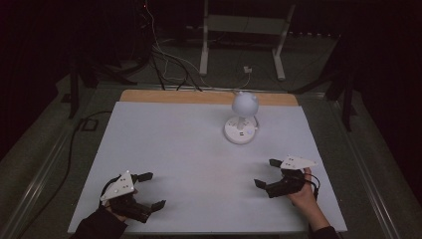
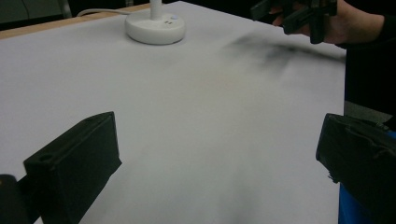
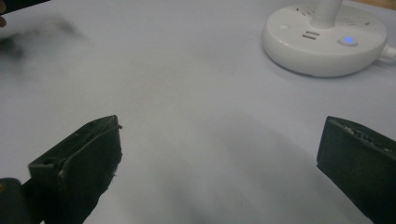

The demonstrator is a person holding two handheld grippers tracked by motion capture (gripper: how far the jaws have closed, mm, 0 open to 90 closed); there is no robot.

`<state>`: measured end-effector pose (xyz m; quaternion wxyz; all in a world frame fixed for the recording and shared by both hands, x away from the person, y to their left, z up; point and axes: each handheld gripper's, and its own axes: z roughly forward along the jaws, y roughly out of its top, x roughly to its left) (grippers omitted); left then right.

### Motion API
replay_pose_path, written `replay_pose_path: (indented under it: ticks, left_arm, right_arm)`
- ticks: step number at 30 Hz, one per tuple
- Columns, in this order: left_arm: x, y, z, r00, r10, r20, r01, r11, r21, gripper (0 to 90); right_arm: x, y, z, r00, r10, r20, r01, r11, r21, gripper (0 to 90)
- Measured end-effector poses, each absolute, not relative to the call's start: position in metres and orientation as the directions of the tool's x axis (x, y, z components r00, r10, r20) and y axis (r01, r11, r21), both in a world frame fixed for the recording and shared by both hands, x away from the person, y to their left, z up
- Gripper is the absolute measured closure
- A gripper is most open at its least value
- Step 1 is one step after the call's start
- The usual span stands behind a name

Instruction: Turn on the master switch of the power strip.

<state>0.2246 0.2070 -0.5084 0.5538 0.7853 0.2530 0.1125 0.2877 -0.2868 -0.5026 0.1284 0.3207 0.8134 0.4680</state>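
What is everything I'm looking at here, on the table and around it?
Desk lamp: one, white, round base with a round head, at the far middle-right of the table; a small blue light glows on its base.
Table cover: one, white sheet, over nearly the whole tabletop.
Table edge: one strip of bare wood, along the far side.
Cables: several, white and black, on the floor beyond the table.
Stand: one, white frame, on the floor behind the table.
Left gripper: one, black with a grey plate, near left corner, open, holding nothing.
Right gripper: one, black with a grey plate, near right side, open, holding nothing.
Hands: two, in dark sleeves, each holding a gripper.
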Motion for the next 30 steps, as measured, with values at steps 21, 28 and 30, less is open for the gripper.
replay_pose_path:
  ticks: [21, 28, 30]
  left_arm:
    - [0.224, 0.206, -0.508, 0.848, 0.520, -0.100, 0.272, -0.266, 0.925, 0.0]
    - [0.224, 0.206, -0.509, 0.848, 0.519, -0.102, 0.275, -0.267, 0.924, 0.0]
    - [0.224, 0.205, -0.509, 0.848, 0.519, -0.102, 0.275, -0.268, 0.923, 0.0]
  right_arm:
    - [0.246, -0.323, -0.515, -0.706, 0.707, 0.024, 0.408, 0.379, 0.831, 0.0]
    - [0.234, -0.338, -0.523, -0.673, 0.740, 0.017, 0.442, 0.384, 0.811, 0.0]
    - [0.232, -0.341, -0.524, -0.667, 0.745, 0.021, 0.451, 0.381, 0.807, 0.0]
